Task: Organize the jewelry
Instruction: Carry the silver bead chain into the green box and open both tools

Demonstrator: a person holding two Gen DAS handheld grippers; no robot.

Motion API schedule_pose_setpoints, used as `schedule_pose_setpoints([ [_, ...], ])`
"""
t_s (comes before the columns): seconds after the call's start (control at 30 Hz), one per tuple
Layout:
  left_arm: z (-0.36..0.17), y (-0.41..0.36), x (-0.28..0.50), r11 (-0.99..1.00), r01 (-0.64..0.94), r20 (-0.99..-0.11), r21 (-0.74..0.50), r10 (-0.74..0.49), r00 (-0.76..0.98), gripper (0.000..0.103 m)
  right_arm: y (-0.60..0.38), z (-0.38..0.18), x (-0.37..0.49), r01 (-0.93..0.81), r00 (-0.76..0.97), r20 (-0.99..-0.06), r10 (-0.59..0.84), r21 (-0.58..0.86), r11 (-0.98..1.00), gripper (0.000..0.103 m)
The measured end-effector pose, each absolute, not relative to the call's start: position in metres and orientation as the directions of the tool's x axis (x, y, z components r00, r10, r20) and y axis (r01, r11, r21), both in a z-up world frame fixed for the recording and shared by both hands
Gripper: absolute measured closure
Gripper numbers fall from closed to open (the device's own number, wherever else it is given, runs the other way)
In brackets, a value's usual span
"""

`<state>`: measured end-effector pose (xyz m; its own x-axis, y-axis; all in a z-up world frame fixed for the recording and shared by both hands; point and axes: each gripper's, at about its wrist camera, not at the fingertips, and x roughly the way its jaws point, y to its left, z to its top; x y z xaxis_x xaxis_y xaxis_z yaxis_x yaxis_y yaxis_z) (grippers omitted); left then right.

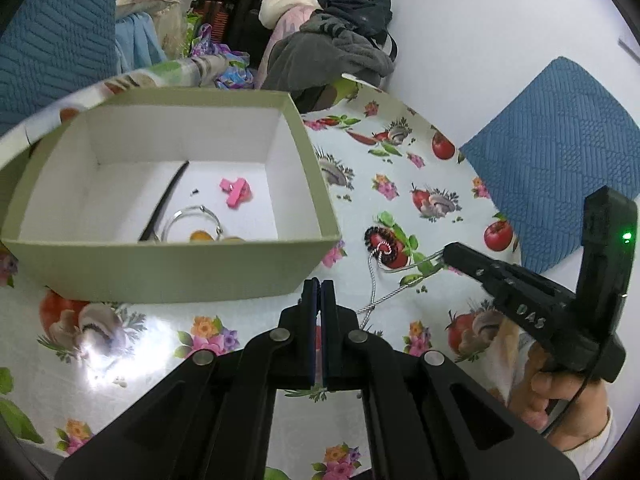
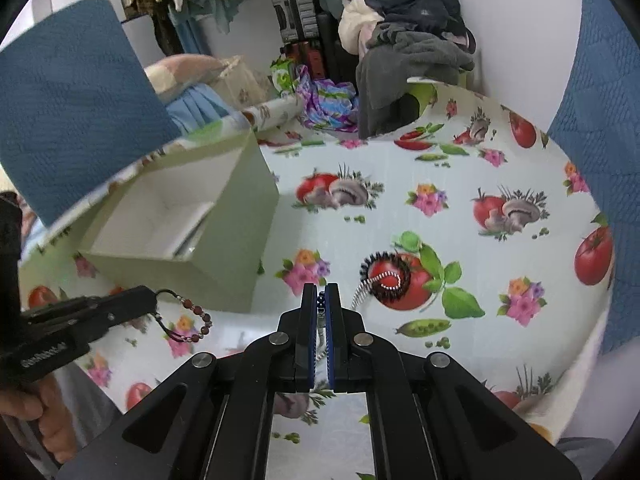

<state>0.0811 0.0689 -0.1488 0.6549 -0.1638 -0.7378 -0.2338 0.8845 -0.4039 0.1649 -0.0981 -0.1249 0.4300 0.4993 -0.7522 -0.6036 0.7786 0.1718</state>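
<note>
My left gripper (image 1: 320, 286) is shut; the right wrist view shows a brown beaded bracelet (image 2: 194, 318) hanging from its tip (image 2: 154, 296), above the table beside the green box (image 2: 248, 216). My right gripper (image 2: 320, 290) is shut on the silver chain (image 1: 394, 294) of a necklace. The necklace's dark beaded coil (image 2: 386, 276) still lies on a printed tomato. From the left wrist view the right gripper (image 1: 445, 254) is to the right of the box (image 1: 172, 268). The box holds a pink clip (image 1: 236, 192), a black stick, a ring and an orange piece.
A fruit-and-flower tablecloth (image 2: 440, 160) covers the table. Blue cushions (image 1: 556, 160) stand at the right and far left. A heap of clothes (image 2: 408, 40) lies at the far edge. A person's hand (image 1: 556, 396) holds the right gripper's handle.
</note>
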Motion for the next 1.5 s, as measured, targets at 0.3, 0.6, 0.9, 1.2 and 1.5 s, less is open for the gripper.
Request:
schedule_pose_setpoints([
  [0.3,-0.089,0.085,0.091,0.9,-0.222,-0.728,-0.374,-0.136,0.672,0.102,-0.081,-0.041,0.164,-0.624,0.498,-0.686,0.531,0.143,0.768,0.102],
  [0.6,-0.02,0.116,0.101,0.922,-0.22,-0.711,-0.32,-0.08,0.699,0.102,-0.047,0.036,0.165,-0.665,0.519,-0.618,0.591,0.143,0.733,0.102],
  [0.9,0.014,0.158,0.107,0.919,-0.249,-0.69,-0.307,-0.034,0.723,0.102,-0.002,0.1,0.16,-0.739,0.505,-0.551,0.664,0.122,0.663,0.102],
  [1.2,-0.032,0.184,0.109,0.892,-0.299,-0.74,-0.339,-0.057,0.67,0.102,0.038,0.043,0.174,-0.745,0.413,-0.659,0.629,0.153,0.649,0.102],
  [1.5,-0.093,0.182,0.114,0.884,-0.32,-0.81,-0.342,-0.105,0.577,0.102,0.053,-0.043,0.173,-0.736,0.307,-0.785,0.538,0.163,0.657,0.102],
])
